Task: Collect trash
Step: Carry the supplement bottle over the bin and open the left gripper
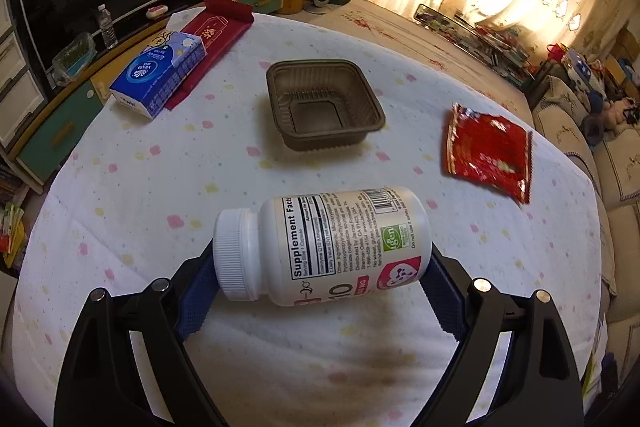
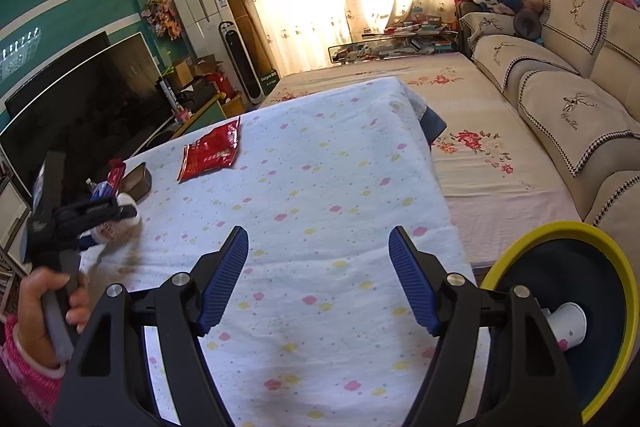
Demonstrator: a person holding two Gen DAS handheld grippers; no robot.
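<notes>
Left wrist view: the left tool (image 1: 322, 263) is pinching a white supplement bottle (image 1: 324, 247) sideways between its blue pads, above the counter (image 1: 160, 187). Ahead of it are sitting a brown plastic tray (image 1: 324, 105) and, further right, a red snack wrapper (image 1: 490, 151). The right tool (image 2: 318, 279) is hanging spread wide, gripping nothing, with a yellow-rimmed bin (image 2: 600, 315) just to its right.

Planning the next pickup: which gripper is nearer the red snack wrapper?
Left. The left gripper, holding the supplement bottle, sits just short of the red snack wrapper; the right gripper hangs farther back, open.
</notes>
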